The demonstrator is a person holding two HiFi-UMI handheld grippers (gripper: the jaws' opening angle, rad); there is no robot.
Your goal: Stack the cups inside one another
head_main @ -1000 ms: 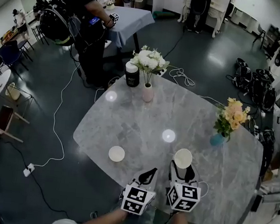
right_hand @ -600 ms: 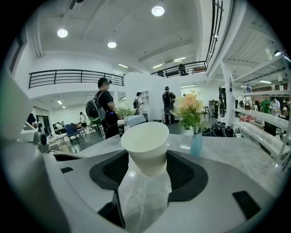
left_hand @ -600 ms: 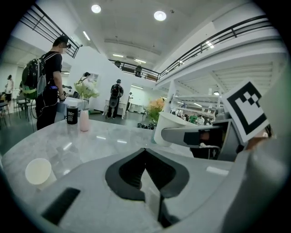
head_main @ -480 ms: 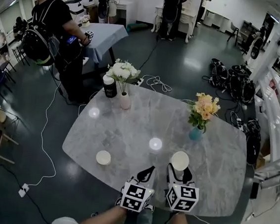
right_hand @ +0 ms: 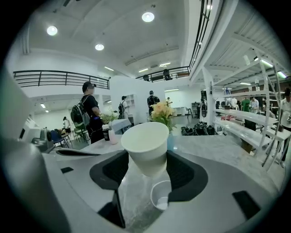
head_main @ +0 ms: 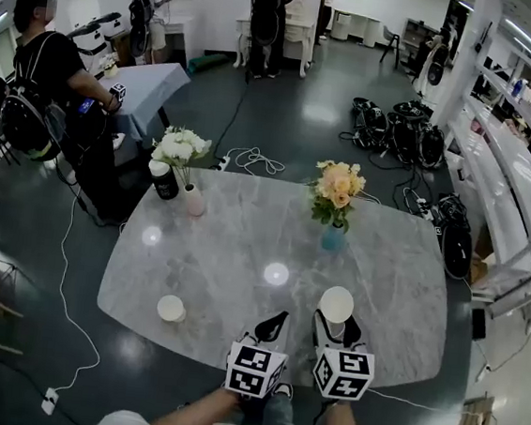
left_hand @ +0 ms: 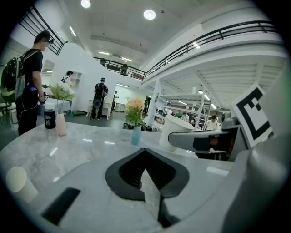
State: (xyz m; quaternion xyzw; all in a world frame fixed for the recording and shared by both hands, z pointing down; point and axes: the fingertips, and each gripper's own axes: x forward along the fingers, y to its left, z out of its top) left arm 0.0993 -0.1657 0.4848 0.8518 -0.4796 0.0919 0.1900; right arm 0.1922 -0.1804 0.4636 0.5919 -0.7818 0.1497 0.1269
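1. In the head view both forearms come up from the bottom edge side by side. They carry the left gripper (head_main: 276, 321) and the right gripper (head_main: 334, 326) close together over the near edge of the table (head_main: 242, 252), with the marker cubes toward the person.
2. The left gripper (left_hand: 145, 152) is clenched: its black jaw tips meet in a point, and only tabletop shows in the gap behind them.
3. The right gripper (right_hand: 148, 157) grips a white paper cup (right_hand: 144, 144), upright and mouth up, one jaw on each side of its wall. In the head view this held cup (head_main: 336, 305) sits just ahead of the gripper.
4. Under the held cup, by the right jaw, a smaller white rim (right_hand: 161, 195) shows. It looks like another cup, but I cannot tell for sure.
5. A loose cup (head_main: 171, 308) stands on the table well to the left, apart from both grippers.
6. The grey marble table also bears a pink vase (head_main: 193, 200) of white flowers, a black can (head_main: 164, 183) and a blue vase (head_main: 334, 238) of yellow flowers. Around it is a dark-floored hall with people standing, cables and bags.
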